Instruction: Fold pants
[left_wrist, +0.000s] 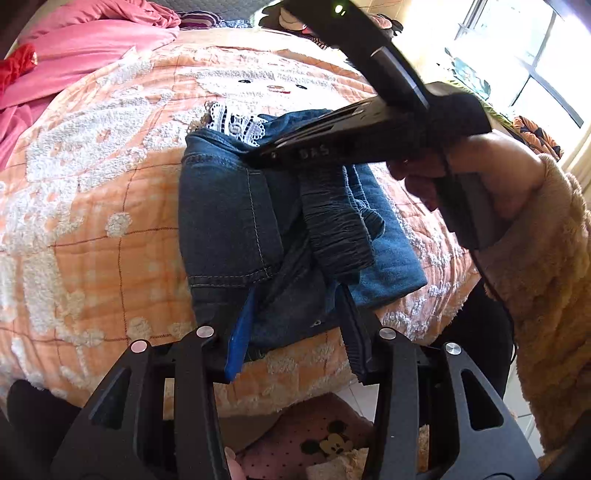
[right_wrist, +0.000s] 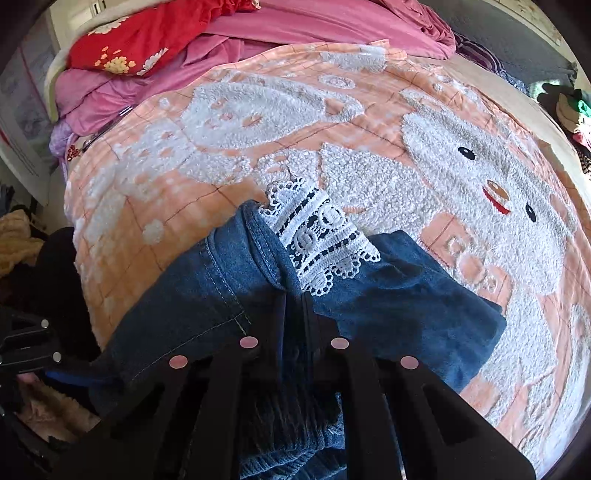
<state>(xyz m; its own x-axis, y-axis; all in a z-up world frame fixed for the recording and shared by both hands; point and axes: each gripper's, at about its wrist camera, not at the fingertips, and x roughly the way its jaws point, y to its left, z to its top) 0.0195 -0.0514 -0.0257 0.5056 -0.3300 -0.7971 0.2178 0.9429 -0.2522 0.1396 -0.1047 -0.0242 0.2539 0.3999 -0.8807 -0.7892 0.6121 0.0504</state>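
Note:
Blue denim pants (left_wrist: 229, 221) lie folded in a bundle on the orange and white bedspread (left_wrist: 92, 184), near the bed's front edge. A white lace hem (right_wrist: 317, 236) sticks out at the far end, and a gathered waistband (left_wrist: 336, 229) lies on top. My left gripper (left_wrist: 295, 317) straddles the near edge of the bundle, its jaws partly closed and pressed on the thick denim. My right gripper (right_wrist: 295, 306) points down into a crease just below the lace, shut on a pinch of denim. From the left wrist view the right gripper (left_wrist: 258, 157) reaches in from the right.
Pink bedding (right_wrist: 295, 29) and a red flowered cloth (right_wrist: 133, 40) are piled at the head of the bed. A hand in a fuzzy beige sleeve (left_wrist: 546, 258) holds the right gripper. Pink slippers (left_wrist: 325, 439) sit on the floor below the bed edge. A window (left_wrist: 535, 66) is at the right.

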